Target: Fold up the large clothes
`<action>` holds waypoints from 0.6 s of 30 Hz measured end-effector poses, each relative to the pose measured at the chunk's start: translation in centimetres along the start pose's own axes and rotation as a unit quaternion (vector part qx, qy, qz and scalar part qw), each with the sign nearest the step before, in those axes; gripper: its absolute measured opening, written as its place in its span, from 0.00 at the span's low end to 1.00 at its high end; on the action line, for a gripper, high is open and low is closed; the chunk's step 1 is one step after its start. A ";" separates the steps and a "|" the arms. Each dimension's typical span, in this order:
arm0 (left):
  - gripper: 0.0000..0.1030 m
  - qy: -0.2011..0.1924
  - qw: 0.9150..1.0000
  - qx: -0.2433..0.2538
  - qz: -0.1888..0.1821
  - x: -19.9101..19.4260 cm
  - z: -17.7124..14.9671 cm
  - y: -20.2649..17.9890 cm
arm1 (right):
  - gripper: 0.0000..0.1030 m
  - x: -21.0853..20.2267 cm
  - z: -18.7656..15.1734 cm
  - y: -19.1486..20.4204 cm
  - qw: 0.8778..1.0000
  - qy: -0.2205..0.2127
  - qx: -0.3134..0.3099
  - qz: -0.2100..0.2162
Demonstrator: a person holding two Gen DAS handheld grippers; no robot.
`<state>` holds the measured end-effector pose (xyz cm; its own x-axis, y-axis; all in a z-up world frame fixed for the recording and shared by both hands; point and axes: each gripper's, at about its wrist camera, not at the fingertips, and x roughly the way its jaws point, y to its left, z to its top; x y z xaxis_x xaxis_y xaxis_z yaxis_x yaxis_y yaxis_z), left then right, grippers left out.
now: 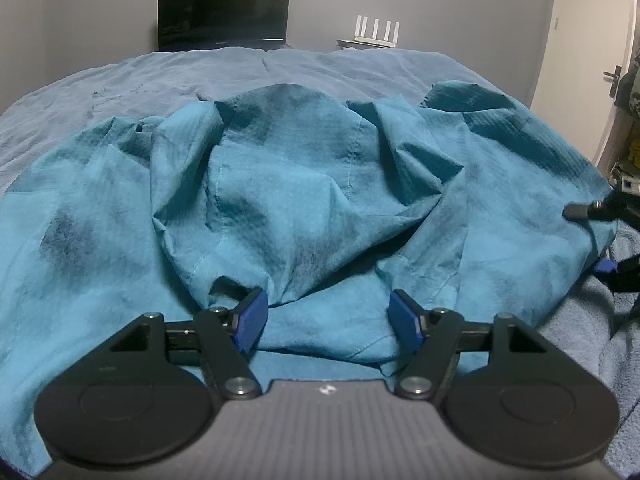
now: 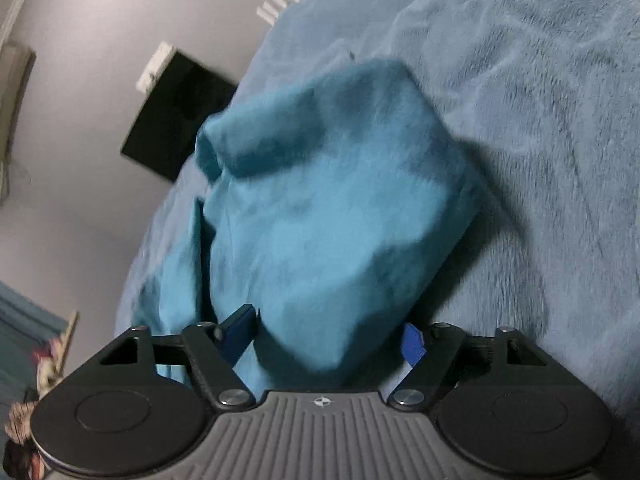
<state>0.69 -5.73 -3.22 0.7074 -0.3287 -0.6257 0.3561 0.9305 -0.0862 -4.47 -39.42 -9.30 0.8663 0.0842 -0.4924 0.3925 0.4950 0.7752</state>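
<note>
A large teal garment (image 1: 304,184) lies crumpled on the bed, spread wide across the left wrist view. My left gripper (image 1: 326,320) is open just above its near edge, blue pads (image 1: 252,316) apart, holding nothing. My right gripper (image 2: 332,340) is open, with a bunched part of the teal garment (image 2: 320,216) lying between and beyond its fingers. The right gripper also shows at the right edge of the left wrist view (image 1: 600,240), at the garment's right side.
The bed has a blue-grey cover (image 1: 200,72) and a fluffy light-blue blanket (image 2: 520,120) at the right. A dark monitor (image 1: 224,10) and a white router (image 1: 376,30) stand against the far wall. A door (image 1: 612,76) is at the right.
</note>
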 end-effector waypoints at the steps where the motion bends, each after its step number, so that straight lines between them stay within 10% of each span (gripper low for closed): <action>1: 0.65 0.000 1.000 0.000 0.000 0.0 0.0 0.0 | 0.71 -0.1 0.3 -0.2 1.000 -0.011 0.008 0.006; 9: 0.65 0.002 1.000 0.002 0.001 0.1 0.0 0.0 | 0.63 0.9 2.5 -2.9 0.992 -0.058 0.095 0.052; 13: 0.65 0.006 1.000 0.017 0.009 0.2 0.0 -0.4 | 0.27 -0.4 2.4 -0.4 0.995 -0.079 0.027 0.061; 18: 0.65 0.009 0.998 0.051 0.025 0.7 -0.1 -1.4 | 0.22 -3.4 1.4 7.3 0.981 -0.101 -0.147 0.078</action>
<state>0.57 -7.26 -3.61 0.7151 -0.2785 -0.6412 0.3811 0.9243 0.0235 -4.13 -37.27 -1.44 0.9639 0.0199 -0.2657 0.1703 0.7209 0.6718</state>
